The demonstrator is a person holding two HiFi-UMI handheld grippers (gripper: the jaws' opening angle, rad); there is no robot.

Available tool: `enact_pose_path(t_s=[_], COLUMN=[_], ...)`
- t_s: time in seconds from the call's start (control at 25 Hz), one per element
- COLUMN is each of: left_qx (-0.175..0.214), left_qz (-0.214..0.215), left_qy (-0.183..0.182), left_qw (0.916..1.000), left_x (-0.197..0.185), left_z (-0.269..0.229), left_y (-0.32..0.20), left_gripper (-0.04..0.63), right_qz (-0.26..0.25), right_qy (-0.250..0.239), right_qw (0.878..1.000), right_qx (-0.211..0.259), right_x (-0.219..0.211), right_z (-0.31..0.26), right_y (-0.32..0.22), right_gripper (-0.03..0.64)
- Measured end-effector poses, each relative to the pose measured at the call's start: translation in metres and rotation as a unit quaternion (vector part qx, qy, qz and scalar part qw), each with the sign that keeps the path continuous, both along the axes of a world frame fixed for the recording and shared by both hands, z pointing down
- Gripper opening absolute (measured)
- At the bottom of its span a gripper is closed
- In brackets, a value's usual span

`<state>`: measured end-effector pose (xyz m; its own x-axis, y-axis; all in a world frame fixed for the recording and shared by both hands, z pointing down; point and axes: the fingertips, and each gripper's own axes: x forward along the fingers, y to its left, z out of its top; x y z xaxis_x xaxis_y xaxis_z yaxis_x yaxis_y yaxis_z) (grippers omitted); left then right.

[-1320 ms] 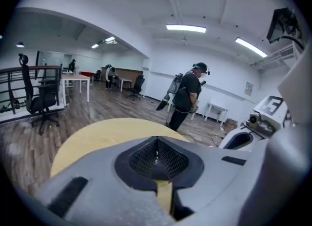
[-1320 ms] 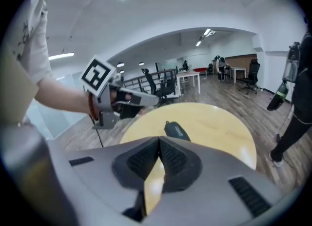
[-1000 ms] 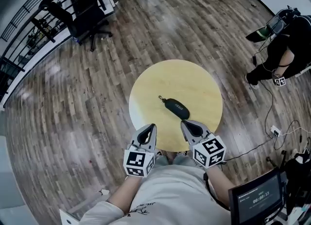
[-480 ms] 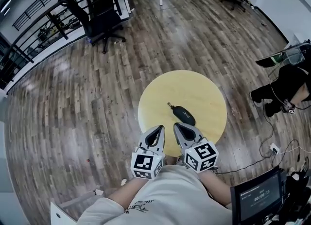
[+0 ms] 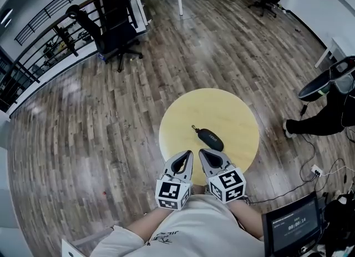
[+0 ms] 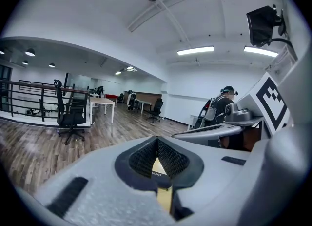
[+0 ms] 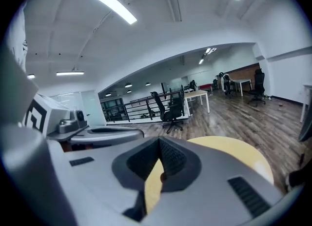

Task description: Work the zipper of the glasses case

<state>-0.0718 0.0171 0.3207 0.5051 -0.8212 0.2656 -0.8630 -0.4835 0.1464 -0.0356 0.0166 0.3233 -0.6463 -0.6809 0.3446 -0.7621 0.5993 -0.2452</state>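
- In the head view we see the glasses case [image 5: 209, 137] lying near the middle of the round yellow table [image 5: 230, 109]. Its zipper pull [image 5: 193, 127] points toward the upper left of the frame.
- That same view puts the left gripper [image 5: 187, 154] and the right gripper [image 5: 202, 152] close side by side at the table's lower edge. Their tips are aimed at the case and neither touches it.
- The left gripper view adds what the head view cannot: the jaws are pressed together at the tips with nothing between them. Through the small window below the tips we see a strip of yellow tabletop and the dark case beyond, with pale print too small to read.
- In the right gripper view the jaws likewise meet at the tips and hold nothing. The tabletop spreads out at centre right, and a dark bit shows in the gap that we cannot identify.
- Only the head view shows the monitor [image 5: 291, 228] at lower right.
- The office chair [image 5: 113, 28] sits at upper left, and a person in dark clothes [image 5: 333, 109] is at the right edge.
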Motion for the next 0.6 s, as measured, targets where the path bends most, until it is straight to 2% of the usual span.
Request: enact_pose_path(t_s=[0.16,0.6], left_qx=[0.003,-0.018], left_qz=[-0.017,-0.040], left_qy=[0.012,0.003], left_qw=[0.9998,0.9990], left_x=[-0.010,-0.023], left_z=[-0.001,0.002], left_y=[-0.001,0.002], left_gripper=[0.006,0.006], right_qz=[-0.002,-0.003], right_qy=[0.004,-0.002], right_qw=[1.000,1.000], right_qx=[0.003,-0.003], right_x=[-0.002,-0.005], right_z=[-0.001,-0.002], right_y=[0.001,0.007], right_gripper=[0.000,0.000])
